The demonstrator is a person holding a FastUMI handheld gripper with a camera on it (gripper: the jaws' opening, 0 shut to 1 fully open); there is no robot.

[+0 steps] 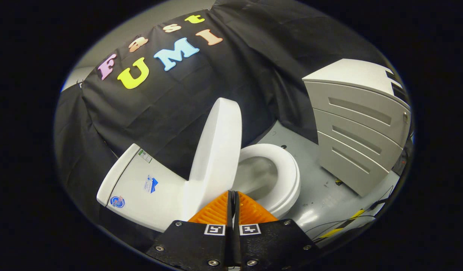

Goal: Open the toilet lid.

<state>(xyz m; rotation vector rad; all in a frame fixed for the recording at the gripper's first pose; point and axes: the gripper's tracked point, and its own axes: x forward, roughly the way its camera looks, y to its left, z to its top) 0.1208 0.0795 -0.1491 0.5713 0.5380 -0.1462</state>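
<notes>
Just beyond the gripper (232, 195) with fingers pressed together, toilet lid (216, 146) raised upright, bowl (280, 177) exposed

Gripper (232, 195): fingers pressed flat together, tip to tip (no gap between them); nothing held
Pose: pointing forward and downward, rolled slightly to one side

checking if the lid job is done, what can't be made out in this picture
- Lid hinge: hidden behind the raised toilet lid and the claw, whose fingers are shut together on nothing.
- Near part of the toilet seat: covered by the claw.
- Stickers on the tank: too small to read.
- Drawer cabinet: far side cut off at the edge of the gripper view.
</notes>
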